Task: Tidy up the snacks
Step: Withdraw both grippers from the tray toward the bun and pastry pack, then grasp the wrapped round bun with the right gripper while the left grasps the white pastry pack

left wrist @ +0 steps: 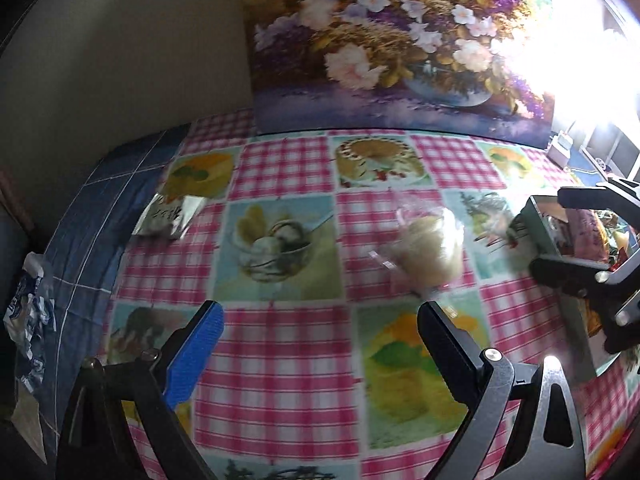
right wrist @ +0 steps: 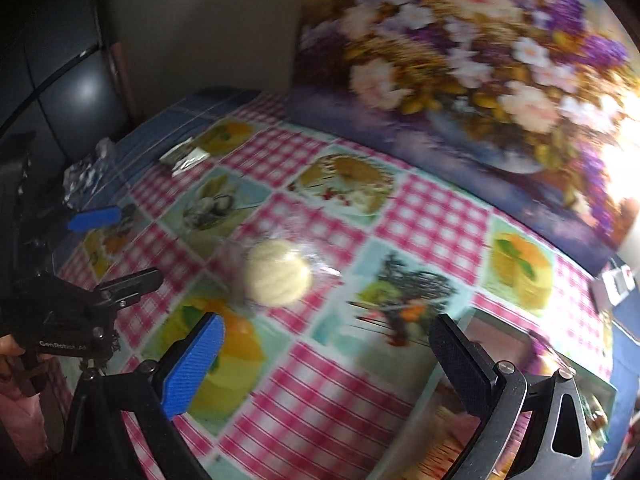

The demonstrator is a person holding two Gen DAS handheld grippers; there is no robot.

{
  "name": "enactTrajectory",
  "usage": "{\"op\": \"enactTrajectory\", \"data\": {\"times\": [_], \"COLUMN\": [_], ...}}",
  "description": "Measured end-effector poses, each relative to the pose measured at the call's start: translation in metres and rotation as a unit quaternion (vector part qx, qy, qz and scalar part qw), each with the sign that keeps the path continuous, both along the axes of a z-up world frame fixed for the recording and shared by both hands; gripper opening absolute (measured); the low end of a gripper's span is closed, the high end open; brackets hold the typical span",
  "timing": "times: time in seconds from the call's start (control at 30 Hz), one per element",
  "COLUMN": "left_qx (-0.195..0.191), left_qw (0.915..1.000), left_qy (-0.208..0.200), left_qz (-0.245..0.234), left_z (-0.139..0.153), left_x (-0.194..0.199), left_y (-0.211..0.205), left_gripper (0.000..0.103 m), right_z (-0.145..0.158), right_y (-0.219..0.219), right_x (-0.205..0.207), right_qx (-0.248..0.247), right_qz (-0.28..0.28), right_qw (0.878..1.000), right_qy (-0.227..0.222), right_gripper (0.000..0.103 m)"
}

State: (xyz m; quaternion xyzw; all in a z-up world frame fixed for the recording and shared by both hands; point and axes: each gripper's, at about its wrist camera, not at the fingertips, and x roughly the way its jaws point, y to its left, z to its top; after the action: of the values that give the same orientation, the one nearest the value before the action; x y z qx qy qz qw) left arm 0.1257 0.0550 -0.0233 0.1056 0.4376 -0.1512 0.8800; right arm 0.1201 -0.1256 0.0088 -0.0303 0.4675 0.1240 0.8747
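- Left gripper (left wrist: 320, 326) and right gripper (right wrist: 326, 342) hover with ribbed fingers spread wide, holding nothing; "GenRobot" marks the left body.
- A pale round snack (right wrist: 278, 274) in clear crinkled wrap lies mid-tablecloth (left wrist: 280, 380), glossy pink-checked.
- A mirrored box (left wrist: 560, 232) stands right.
- A foil packet (left wrist: 170, 216) lies far left, before a floral painting (left wrist: 400, 40).

your right gripper (right wrist: 324, 344) hangs with its jaws spread wide above the checked tablecloth (right wrist: 432, 224), nothing between them. just beyond lies a pale round snack in clear wrap (right wrist: 278, 278), and a silvery packet (right wrist: 185, 157) rests near the far left edge. your left gripper (right wrist: 116, 248) shows at the left, also spread apart.
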Motion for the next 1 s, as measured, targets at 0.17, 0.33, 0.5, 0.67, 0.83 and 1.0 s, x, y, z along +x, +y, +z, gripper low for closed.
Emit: {"op": "enactTrajectory", "data": {"times": [0.17, 0.33, 0.5, 0.67, 0.83, 1.0], "left_qx": [0.017, 0.019, 0.032, 0.032, 0.033, 0.016], "left_qw": [0.9999, 0.9994, 0.9983, 0.9965, 0.9945, 0.9936], "left_qy": [0.001, 0.011, 0.014, 0.025, 0.031, 0.035], "left_qz": [0.002, 0.025, 0.046, 0.073, 0.094, 0.106], "left_z": [-0.008, -0.019, -0.028, -0.035, -0.039, -0.041], "left_x": [0.005, 0.018, 0.037, 0.065, 0.089, 0.101], "left_y": [0.018, 0.04, 0.061, 0.082, 0.093, 0.094], "left_gripper": [0.097, 0.097, 0.097, 0.097, 0.097, 0.097], "right_z": [-0.017, -0.034, -0.049, -0.057, -0.061, -0.063], "right_y": [0.032, 0.047, 0.055, 0.061, 0.064, 0.065], "right_x": [0.016, 0.036, 0.05, 0.058, 0.065, 0.069], "right_qx": [-0.011, -0.022, -0.032, -0.038, -0.041, -0.038], "right_qz": [0.029, 0.028, 0.027, 0.024, 0.02, 0.016], "right_qw": [0.999, 0.999, 0.998, 0.997, 0.997, 0.997], "right_qy": [0.019, 0.034, 0.049, 0.057, 0.058, 0.06], "right_gripper": [0.103, 0.103, 0.103, 0.103, 0.101, 0.094]}}
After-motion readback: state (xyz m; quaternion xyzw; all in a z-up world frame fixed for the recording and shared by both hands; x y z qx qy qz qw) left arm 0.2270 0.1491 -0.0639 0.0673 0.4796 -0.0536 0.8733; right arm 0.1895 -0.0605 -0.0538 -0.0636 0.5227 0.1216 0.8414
